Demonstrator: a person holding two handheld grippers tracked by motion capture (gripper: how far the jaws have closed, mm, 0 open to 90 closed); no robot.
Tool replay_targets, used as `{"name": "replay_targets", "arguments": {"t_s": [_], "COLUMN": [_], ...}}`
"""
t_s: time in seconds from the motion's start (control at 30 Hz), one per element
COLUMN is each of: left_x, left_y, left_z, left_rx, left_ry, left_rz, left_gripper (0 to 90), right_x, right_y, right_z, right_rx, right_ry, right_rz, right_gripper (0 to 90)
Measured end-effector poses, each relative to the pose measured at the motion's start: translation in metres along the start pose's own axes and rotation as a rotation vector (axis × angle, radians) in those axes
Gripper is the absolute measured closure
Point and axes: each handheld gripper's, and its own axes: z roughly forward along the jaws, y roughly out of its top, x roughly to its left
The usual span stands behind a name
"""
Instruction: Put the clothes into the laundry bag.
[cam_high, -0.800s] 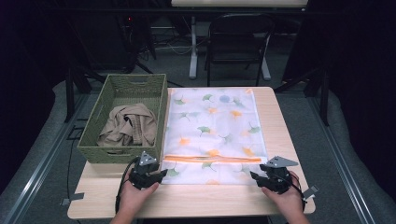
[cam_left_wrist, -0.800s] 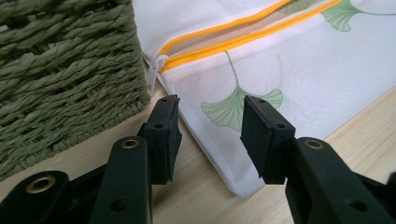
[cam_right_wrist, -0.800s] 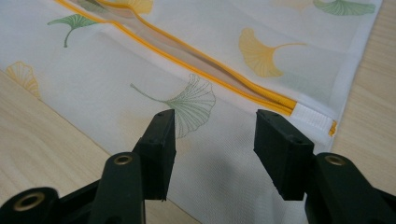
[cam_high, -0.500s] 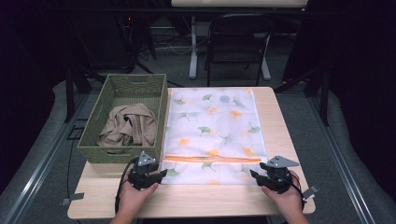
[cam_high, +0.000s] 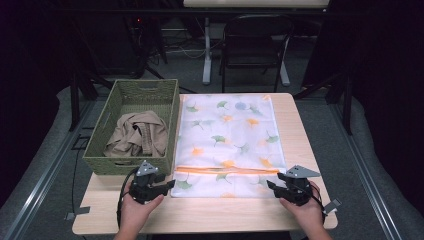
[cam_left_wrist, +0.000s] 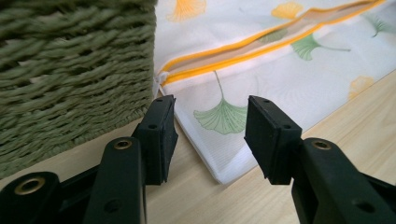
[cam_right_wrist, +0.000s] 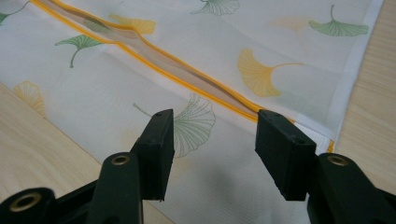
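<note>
At the table's near edge, both claws (cam_high: 170, 184) (cam_high: 270, 185) point inward at the bag (cam_high: 227, 135).

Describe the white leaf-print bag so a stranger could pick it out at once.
Start at the wooden table; on its left stands a green woven basket holding beige clothing. Flat right beside that basket lies the mesh bag. It is the only white item, printed with green and orange ginkgo leaves, with an orange zipper strip across its near end.
</note>
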Motion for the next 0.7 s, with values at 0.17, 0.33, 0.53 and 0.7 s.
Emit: {"name": "replay_targets", "arguments": {"t_s": [0.17,0.33,0.53,0.7], "left_x": [0.001,-0.001,-0.007,-0.008], "left_y": [0.007,0.011,0.021,0.034], "left_z": [-0.015,-0.026,-0.041,-0.046], "left_rx": [-0.059,-0.05,-0.026,0.005], "left_ry": [-0.039,-0.018,0.013,0.035], "left_rz": [-0.044,-0.042,-0.01,-0.012], "left_gripper": [50.9,48.4,46.3,43.1], "right_x": [0.002,0.005,0.005,0.004], "right_y": [0.002,0.003,0.005,0.005], "right_z": [-0.004,-0.006,-0.009,-0.013], "right_rx": [-0.014,-0.026,-0.041,-0.049], "right_ry": [0.001,0.016,0.023,0.033], "right_rz": [-0.012,-0.027,-0.029,-0.029], "right_gripper": [46.6,46.5,45.9,44.9]}}
